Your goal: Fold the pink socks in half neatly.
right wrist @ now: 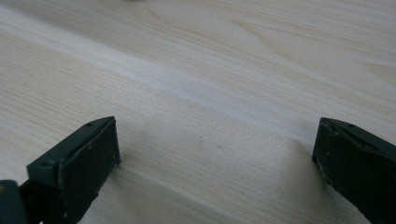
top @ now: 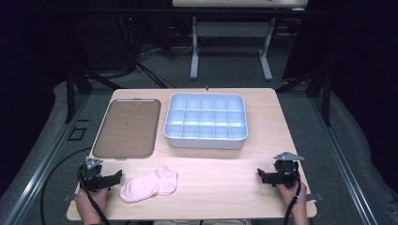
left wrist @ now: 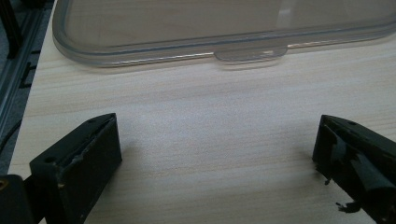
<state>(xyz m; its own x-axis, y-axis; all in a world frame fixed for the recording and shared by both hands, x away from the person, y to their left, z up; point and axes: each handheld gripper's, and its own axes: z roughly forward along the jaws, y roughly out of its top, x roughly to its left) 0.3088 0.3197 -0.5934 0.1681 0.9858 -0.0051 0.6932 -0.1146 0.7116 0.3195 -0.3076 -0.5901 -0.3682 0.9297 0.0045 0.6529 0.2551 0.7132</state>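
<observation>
Standing spread wide with only bare wood between them, the jaws of the left gripper (top: 115,177) pinch nothing; in the left gripper view they rise at either side of the light desk (left wrist: 205,140) with the near rim of a clear lid (left wrist: 224,46) lying flat beyond them. The jaws of the right gripper (top: 261,175) are likewise spread and hold nothing, and the right gripper view shows plain wood grain between and ahead of them. In the high view the left gripper sits low at the desk's near left corner, held by a hand (top: 89,199), its tips aimed toward a pink sock (top: 150,184) that lies flat just beside them, apart from the jaws. The right gripper sits at the near right edge in the other hand (top: 293,197), well apart from the sock, with a cable trailing down from it. Farther back, the clear lid lies on the left half of the desk, and a pale blue box (top: 205,139) divided into many small compartments stands just to its right, near the far edge.
</observation>
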